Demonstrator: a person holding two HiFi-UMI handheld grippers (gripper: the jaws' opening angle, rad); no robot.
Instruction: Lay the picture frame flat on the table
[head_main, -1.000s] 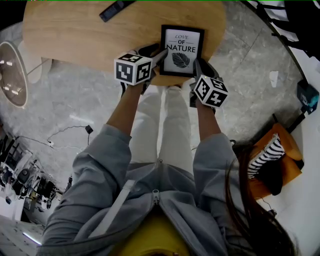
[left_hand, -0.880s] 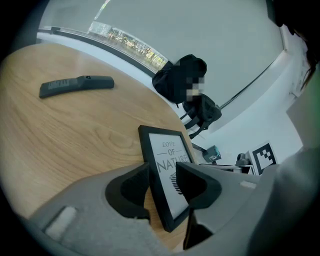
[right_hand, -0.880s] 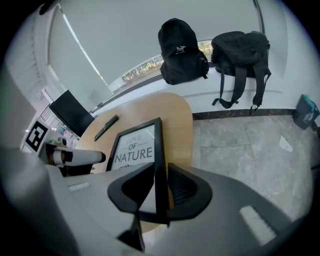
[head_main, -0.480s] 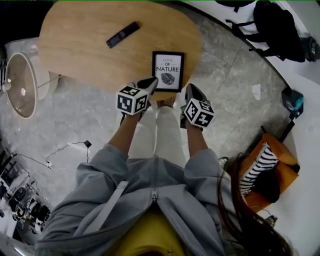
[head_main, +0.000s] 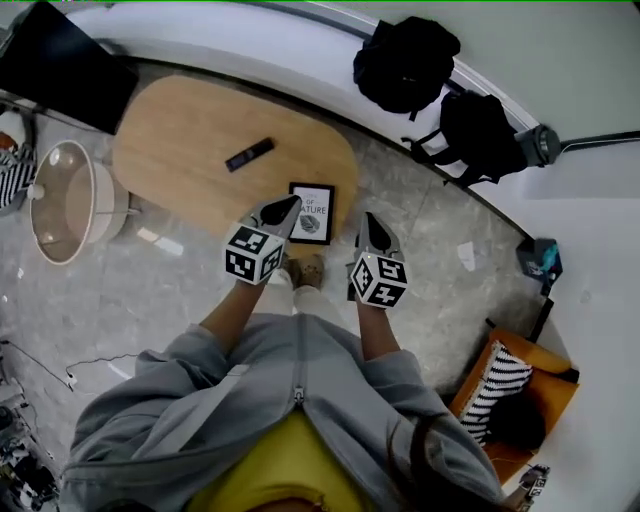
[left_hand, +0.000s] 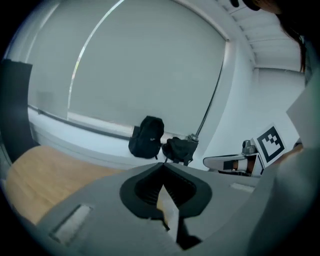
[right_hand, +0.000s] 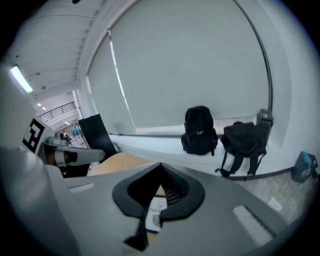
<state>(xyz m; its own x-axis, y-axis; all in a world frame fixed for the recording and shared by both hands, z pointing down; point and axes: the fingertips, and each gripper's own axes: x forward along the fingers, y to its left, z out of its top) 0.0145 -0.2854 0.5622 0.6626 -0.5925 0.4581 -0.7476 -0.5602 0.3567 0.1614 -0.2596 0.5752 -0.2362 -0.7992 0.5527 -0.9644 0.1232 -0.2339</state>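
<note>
The black picture frame (head_main: 311, 213), with a white print and a leaf on it, lies flat at the near right edge of the oval wooden table (head_main: 190, 140). My left gripper (head_main: 288, 205) hovers high over the frame's left edge, shut and empty. The right gripper (head_main: 370, 222) hangs to the right of the frame over the floor, also shut and empty. In the left gripper view the jaws (left_hand: 163, 186) meet with nothing between them. In the right gripper view the frame (right_hand: 156, 210) shows far below, behind the closed jaws.
A black remote (head_main: 249, 154) lies mid-table. A round lamp shade (head_main: 62, 200) stands left of the table and a dark panel (head_main: 60, 65) behind it. Two black backpacks (head_main: 405, 60) lean on the far wall. An orange chair with a striped cushion (head_main: 500, 385) sits at the right.
Both grippers have lifted well up from the frame's sides and their jaws have shut. The frame stays flat on the table and now looks much smaller and farther below.
</note>
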